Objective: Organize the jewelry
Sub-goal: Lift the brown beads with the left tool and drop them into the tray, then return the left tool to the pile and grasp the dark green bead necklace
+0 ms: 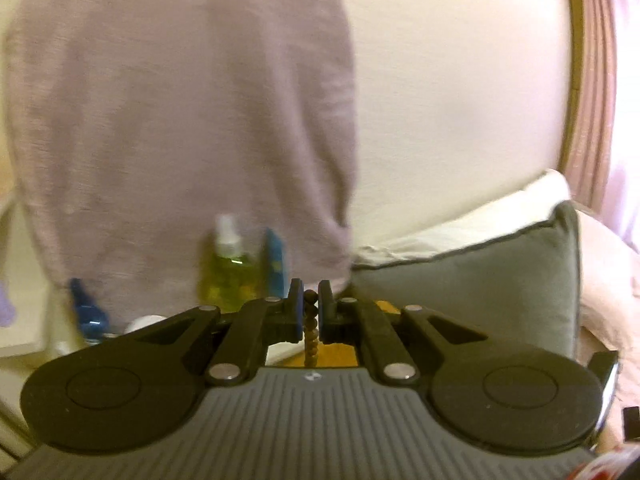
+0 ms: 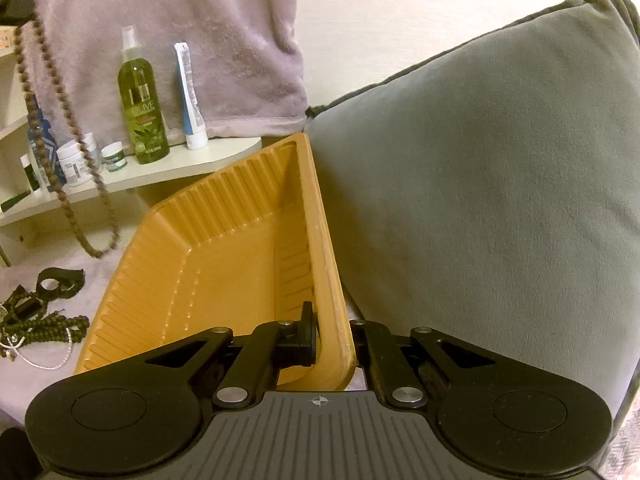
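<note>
My left gripper (image 1: 310, 309) is shut on a brown bead necklace (image 1: 311, 334), raised in the air. In the right wrist view the same necklace (image 2: 60, 120) hangs in a long loop from the left gripper at the top left. My right gripper (image 2: 334, 338) is shut on the right rim of an orange plastic tray (image 2: 224, 264), which looks empty. A pile of dark bead strings, a black strap and a thin silver chain (image 2: 40, 328) lies on the purple cover, left of the tray.
A grey cushion (image 2: 480, 184) presses against the tray's right side. A white shelf (image 2: 192, 168) behind holds a green olive bottle (image 2: 142, 108), a blue-white tube (image 2: 190, 96) and small jars. A mauve towel (image 2: 180, 20) hangs on the wall.
</note>
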Motion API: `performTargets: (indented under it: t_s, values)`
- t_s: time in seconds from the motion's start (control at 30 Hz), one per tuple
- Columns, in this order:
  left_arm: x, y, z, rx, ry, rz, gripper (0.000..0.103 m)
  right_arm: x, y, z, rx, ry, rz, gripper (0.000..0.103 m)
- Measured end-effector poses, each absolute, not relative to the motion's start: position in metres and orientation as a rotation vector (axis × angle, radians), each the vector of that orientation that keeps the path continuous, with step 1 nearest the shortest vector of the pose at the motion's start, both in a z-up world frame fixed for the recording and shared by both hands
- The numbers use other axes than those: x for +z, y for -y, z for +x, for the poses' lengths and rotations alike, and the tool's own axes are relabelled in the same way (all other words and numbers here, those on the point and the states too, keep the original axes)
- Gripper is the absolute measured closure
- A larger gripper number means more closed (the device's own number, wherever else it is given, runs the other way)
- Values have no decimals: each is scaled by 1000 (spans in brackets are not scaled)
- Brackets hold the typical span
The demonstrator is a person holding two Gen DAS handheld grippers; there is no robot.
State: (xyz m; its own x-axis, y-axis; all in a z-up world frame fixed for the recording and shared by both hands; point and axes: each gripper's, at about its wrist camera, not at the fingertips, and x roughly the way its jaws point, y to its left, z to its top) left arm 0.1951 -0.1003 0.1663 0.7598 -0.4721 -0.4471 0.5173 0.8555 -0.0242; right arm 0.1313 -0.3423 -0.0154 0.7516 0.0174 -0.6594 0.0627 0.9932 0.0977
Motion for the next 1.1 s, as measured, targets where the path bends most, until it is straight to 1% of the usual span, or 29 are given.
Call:
performTargets:
  t_s: [0.1,0.37,0.63,0.67,0.7,0.73,0.9,1.0,1.1]
  values:
    - [151,125,199,-582,-505,125,97,-15,342,132,-23,-719,112,98]
    - [81,162,210,-639,-682,166,97,-16,344,132,-19,-728,131,98]
    - [52,166,209,-635,-751,170,96,-19,346,136,-19,-736,141,99]
    - [51,165,210,-630,-752,167,94,-20,346,136,-19,-738,141,98]
    - [50,163,211,-627,-755,159,88,-20,346,136,-19,-739,141,99]
    - [51,160,210,-624,-753,151,86,-20,346,137,-19,-740,142,99]
    - [55,134,209,-578,-736,107,83,-20,346,136,-17,-739,143,99]
    - [54,105,205,-506,-724,76,78,-20,346,135,-15,-739,141,99]
    - [53,67,199,-418,-712,35,76,-20,347,135,-14,-739,141,99]
